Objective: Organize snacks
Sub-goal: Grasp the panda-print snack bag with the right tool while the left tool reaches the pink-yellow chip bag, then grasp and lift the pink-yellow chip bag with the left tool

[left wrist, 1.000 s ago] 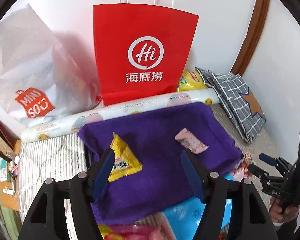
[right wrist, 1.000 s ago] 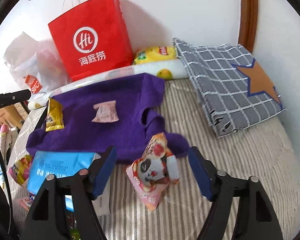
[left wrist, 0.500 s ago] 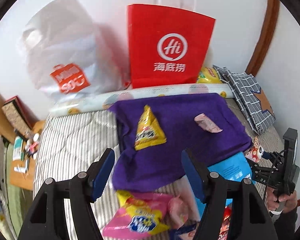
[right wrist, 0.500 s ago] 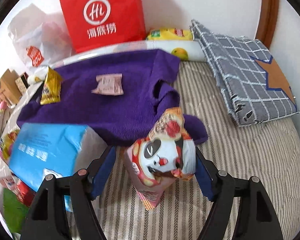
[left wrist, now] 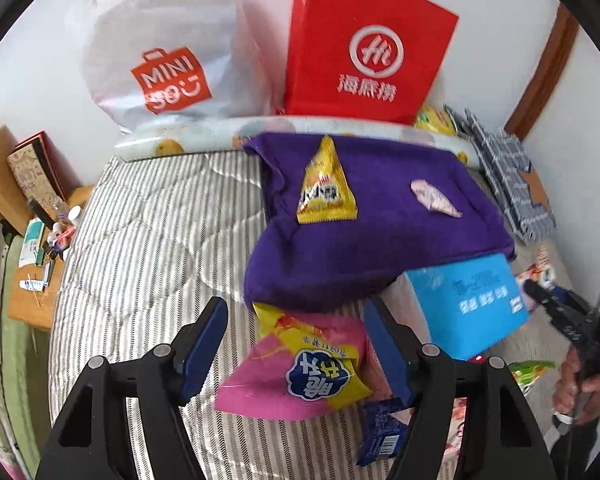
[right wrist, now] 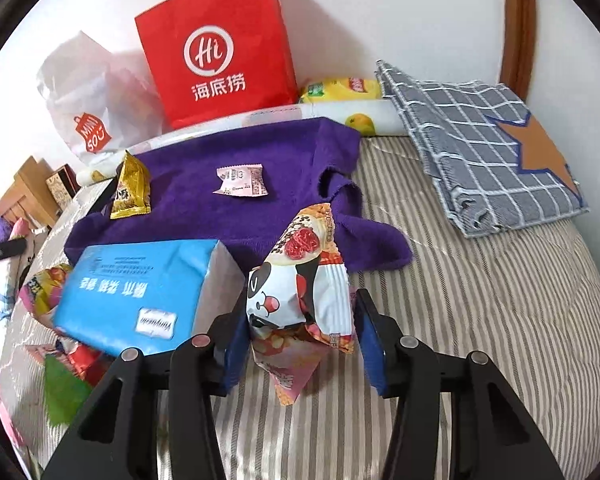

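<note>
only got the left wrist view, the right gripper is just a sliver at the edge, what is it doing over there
Observer: The right gripper has its jaws closing on a panda snack packet that stands upright between them.
Operator: is that packet on the towel
Observer: No, its lower end is over the striped bedding, just in front of the purple towel.
Operator: anything crowding it
Observer: Yes, the white end of the blue pack lies right beside one finger of that gripper.
</note>
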